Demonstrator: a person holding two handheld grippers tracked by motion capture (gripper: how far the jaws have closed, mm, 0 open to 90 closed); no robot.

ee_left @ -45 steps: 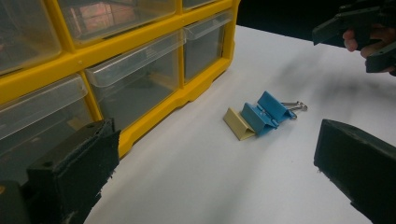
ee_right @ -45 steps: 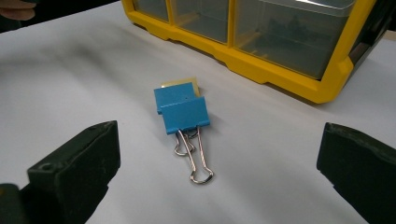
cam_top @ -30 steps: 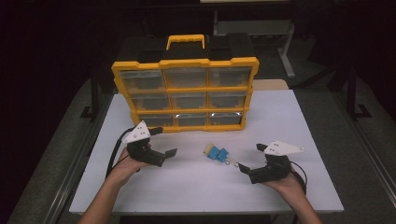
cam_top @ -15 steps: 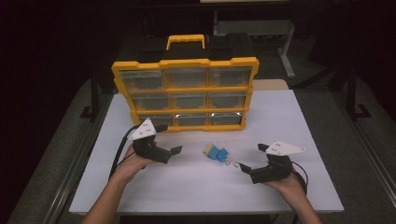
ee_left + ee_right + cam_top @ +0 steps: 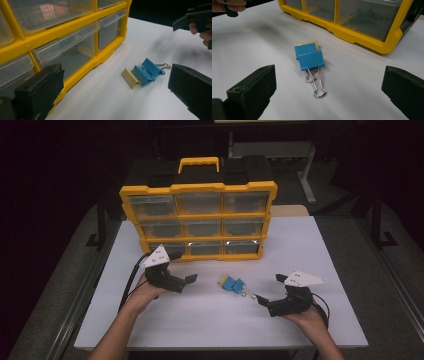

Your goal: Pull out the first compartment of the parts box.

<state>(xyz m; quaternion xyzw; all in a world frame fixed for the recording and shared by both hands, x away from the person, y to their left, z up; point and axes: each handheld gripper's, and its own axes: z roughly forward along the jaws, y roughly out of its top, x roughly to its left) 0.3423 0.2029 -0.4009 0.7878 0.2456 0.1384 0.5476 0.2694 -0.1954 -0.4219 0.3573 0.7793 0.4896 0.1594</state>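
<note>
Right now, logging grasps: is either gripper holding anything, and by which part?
Nothing. Left gripper and right gripper are open, apart from the binder clips.

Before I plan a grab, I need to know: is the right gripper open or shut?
Open. In its own view the right gripper has its jaws wide apart, holding nothing, the blue clip lying between them.

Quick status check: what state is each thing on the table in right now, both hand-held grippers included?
Organizer: upright, every drawer shut.
Blue clips: lying on the table, free, wire handles toward the right hand-held gripper.
Yellow clip: flat, touching the blue clips.
Left hand-held gripper: open, holding nothing.
Right hand-held gripper: open, holding nothing, aimed at the clips.
</note>
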